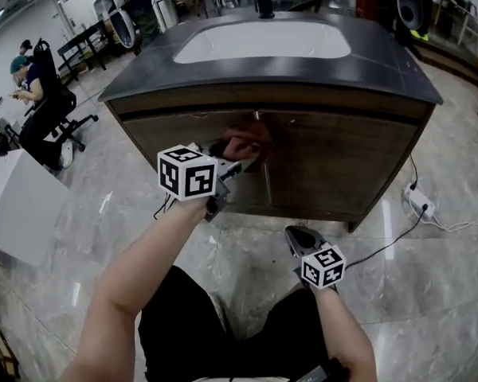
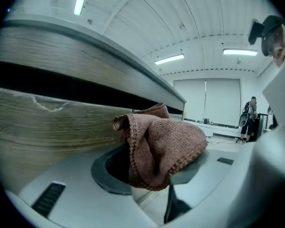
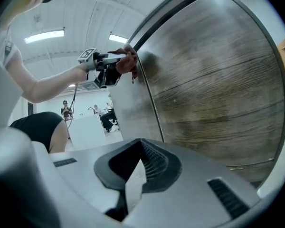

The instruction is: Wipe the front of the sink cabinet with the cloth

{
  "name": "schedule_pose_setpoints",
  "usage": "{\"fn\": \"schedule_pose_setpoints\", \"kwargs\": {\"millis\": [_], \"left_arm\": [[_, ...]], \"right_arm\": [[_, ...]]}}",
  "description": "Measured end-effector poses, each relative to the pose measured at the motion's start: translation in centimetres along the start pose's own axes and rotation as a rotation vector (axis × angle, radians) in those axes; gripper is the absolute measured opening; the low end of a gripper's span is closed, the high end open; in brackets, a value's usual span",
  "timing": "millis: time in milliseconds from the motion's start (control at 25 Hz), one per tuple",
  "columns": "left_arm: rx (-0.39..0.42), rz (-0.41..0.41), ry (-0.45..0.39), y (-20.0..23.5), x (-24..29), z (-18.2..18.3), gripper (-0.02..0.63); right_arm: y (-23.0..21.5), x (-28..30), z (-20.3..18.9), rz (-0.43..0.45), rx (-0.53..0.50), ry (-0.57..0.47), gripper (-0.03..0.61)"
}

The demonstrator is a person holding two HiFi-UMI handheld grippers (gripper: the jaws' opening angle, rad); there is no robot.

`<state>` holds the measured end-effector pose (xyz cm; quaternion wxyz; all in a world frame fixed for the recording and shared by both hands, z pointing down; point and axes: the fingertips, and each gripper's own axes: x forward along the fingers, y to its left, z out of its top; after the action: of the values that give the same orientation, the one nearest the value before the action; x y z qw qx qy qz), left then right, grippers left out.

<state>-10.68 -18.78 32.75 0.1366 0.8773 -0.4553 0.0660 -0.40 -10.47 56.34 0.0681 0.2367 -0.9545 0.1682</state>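
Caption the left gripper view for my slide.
Left claw shut on a bunched brown cloth, beside the wood-grain cabinet front.

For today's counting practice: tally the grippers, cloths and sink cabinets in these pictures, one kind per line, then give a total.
Grippers: 2 (left gripper, right gripper)
Cloths: 1 (brown cloth, in the left gripper)
Sink cabinets: 1 (sink cabinet)
Total: 4
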Motion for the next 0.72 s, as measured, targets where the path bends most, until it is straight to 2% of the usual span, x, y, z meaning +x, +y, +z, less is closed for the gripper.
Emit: {"fn": "schedule_pose_setpoints", "kwargs": {"millis": [240, 480, 720], "left_arm": [[0.001, 0.090, -0.025, -0.1, 1.3, 4.0, 0.158], [0.039, 0.119, 0.015, -1.6, 2.4, 3.8, 0.158], [0.043, 0.102, 0.007, -3.4, 4.9, 3.5, 0.156]], "right_arm": [[-0.4, -1.3, 0.9, -0.010, -0.011, -0.035, 0.012], [-0.8, -3.6, 0.6, -0.027, -0.003, -0.048, 0.012], [-1.8, -5.5, 0.4, -0.049, 0.011, -0.061, 0.012]]}}
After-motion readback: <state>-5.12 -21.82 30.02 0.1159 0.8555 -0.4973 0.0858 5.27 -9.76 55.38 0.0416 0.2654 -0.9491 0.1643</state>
